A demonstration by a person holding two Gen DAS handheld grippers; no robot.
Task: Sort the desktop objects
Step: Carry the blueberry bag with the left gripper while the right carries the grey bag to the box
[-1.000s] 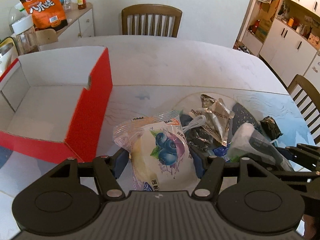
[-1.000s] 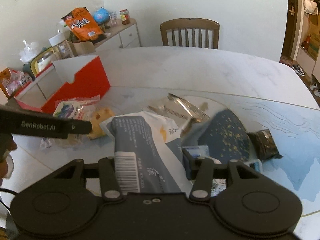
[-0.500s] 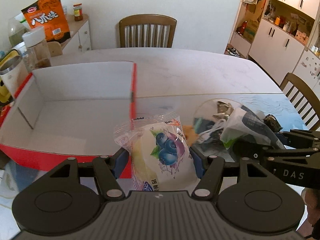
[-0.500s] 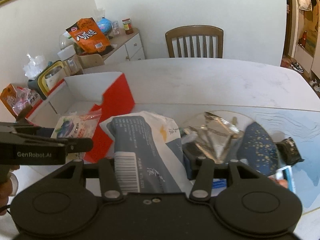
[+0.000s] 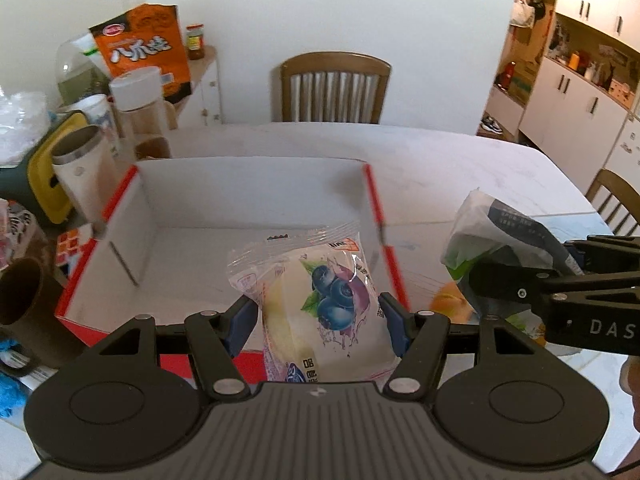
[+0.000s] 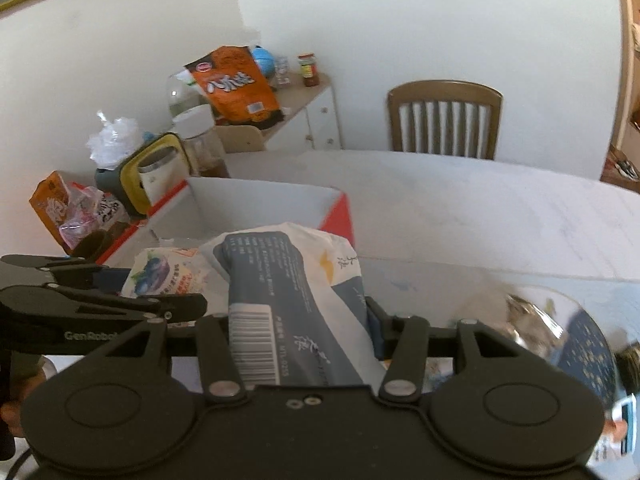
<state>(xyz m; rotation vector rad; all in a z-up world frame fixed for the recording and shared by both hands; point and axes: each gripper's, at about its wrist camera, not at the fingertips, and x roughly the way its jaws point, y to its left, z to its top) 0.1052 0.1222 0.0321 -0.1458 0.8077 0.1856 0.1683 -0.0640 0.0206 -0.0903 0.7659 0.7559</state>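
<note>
1. Left gripper is clamped on the blueberry snack packet; blue pads pinch both of its sides; the packet hangs over the near edge of the red-and-white box.
2. Right gripper is gripping the grey-and-white pouch; barcode faces up; in the left wrist view it sits at 3 o'clock, just outside the box's red right wall.
3. From the right wrist view the box lies at 11 o'clock, behind both packets; the left gripper shows at 9 o'clock.
4. Loose wrappers lie on the table at 4 o'clock; a wooden chair stands at 12 o'clock beyond it.
</note>
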